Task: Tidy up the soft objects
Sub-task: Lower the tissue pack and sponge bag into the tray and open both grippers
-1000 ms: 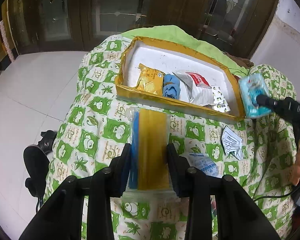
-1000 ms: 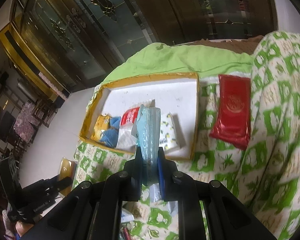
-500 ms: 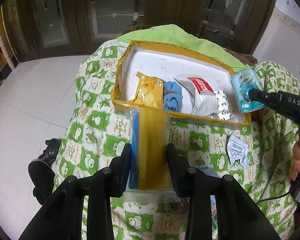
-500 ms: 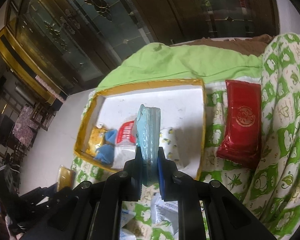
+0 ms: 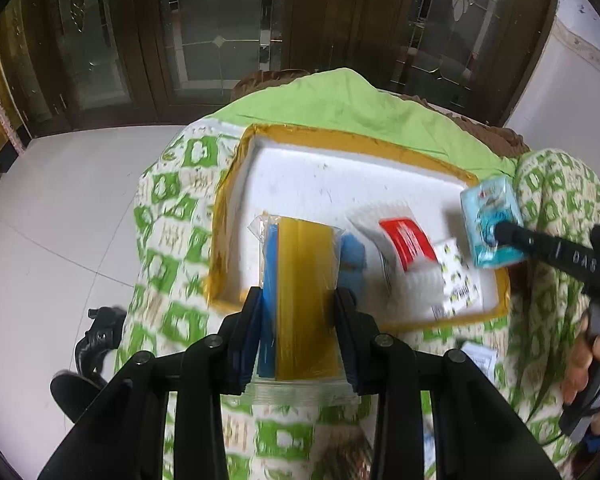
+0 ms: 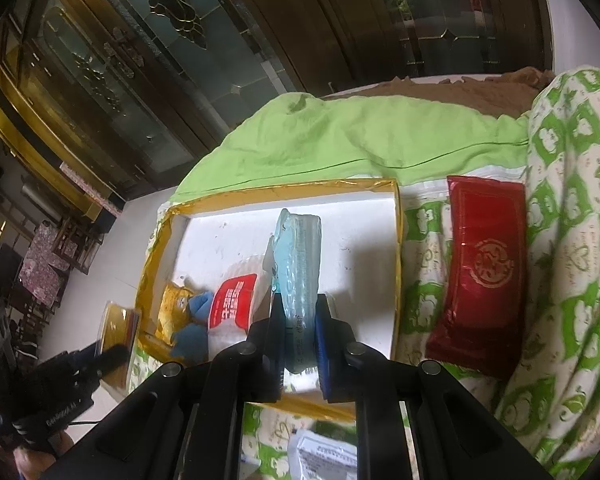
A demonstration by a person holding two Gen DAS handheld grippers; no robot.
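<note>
A white tray with a gold rim lies on a green-patterned quilt. My left gripper is shut on a clear bag of yellow and blue cloths, held over the tray's near left part. My right gripper is shut on a light blue tissue pack, also in the left wrist view, over the tray's right end. In the tray lie a white pouch with a red label, a blue soft item, a yellow packet and a small patterned pack.
A dark red packet lies on the quilt right of the tray. A plain green cover lies behind the tray. White paper packets lie on the quilt near me. Tiled floor and black shoes lie to the left.
Both grippers moved forward with their loads. The bag of cloths now hangs over the tray instead of the quilt, hiding the yellow packet. The tissue pack moved further over the tray.
</note>
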